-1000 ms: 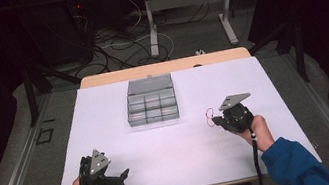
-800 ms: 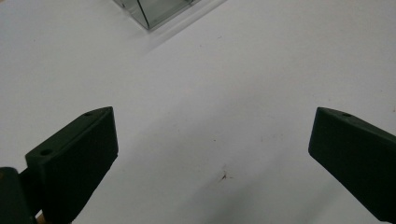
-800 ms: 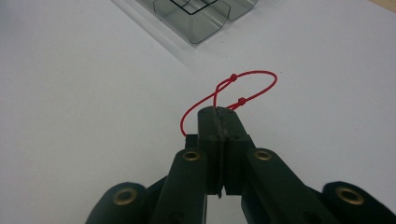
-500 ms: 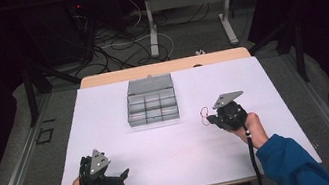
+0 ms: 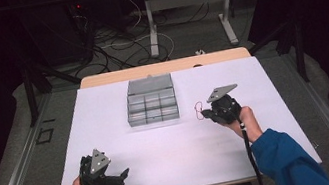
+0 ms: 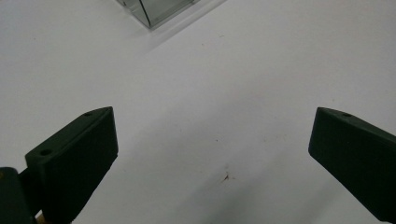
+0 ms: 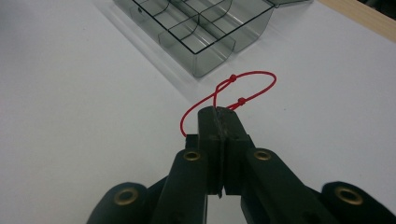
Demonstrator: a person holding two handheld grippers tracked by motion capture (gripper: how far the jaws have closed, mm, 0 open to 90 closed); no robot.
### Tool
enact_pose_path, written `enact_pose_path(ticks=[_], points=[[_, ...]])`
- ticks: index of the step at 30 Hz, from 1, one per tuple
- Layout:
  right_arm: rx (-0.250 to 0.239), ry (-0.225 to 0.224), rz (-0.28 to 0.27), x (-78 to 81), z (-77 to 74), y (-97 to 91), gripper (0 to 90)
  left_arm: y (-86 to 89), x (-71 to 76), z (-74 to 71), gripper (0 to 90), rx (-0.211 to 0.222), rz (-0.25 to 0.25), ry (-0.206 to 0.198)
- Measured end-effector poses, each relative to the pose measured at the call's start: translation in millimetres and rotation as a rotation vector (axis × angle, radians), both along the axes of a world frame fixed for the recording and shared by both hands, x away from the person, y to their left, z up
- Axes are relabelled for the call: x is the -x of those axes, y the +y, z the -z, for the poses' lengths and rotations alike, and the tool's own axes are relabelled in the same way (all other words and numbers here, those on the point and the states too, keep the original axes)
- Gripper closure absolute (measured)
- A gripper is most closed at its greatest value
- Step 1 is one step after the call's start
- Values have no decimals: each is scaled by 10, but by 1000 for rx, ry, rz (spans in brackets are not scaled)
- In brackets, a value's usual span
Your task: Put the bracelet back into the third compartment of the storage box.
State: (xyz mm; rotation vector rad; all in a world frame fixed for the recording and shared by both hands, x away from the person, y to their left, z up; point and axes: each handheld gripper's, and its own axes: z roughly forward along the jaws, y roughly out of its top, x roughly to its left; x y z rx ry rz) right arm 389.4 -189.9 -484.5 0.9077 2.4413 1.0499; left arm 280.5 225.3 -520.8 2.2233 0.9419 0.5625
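Observation:
A thin red cord loop [image 7: 243, 88] with two small knots hangs from my right gripper [image 7: 217, 112], whose jaws are shut on it. In the high view that gripper [image 5: 208, 113] is held just right of the clear compartment box [image 5: 152, 105], with the red cord loop [image 5: 199, 111] at its tip, a little above the white table top. The box's near corner [image 7: 205, 51] lies just beyond the loop. My left gripper [image 5: 121, 174] rests near the front left of the table. Its jaws stand wide apart over bare white surface [image 6: 212, 140], nothing between them.
The white sheet [image 5: 108, 132] covers the table, with a wooden edge [image 5: 163, 67] at the back. A table frame and cables lie on the floor beyond. One corner of the clear box [image 6: 154, 11] shows at the top of the left gripper view.
My right gripper has carried the red cord loop leftward, toward the clear box. The left gripper has stayed where it was.

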Motion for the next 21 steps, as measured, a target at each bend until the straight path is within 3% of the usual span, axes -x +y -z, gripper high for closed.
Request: enact_pose_path(ticks=[9, 21], points=[[-23, -8, -4, -144, -42, 128, 900, 10, 0, -11, 6, 7, 2, -14], [-24, -18, -14, -247, -78, 214, 900, -5, -3, -2, 6, 7, 15, 6]])
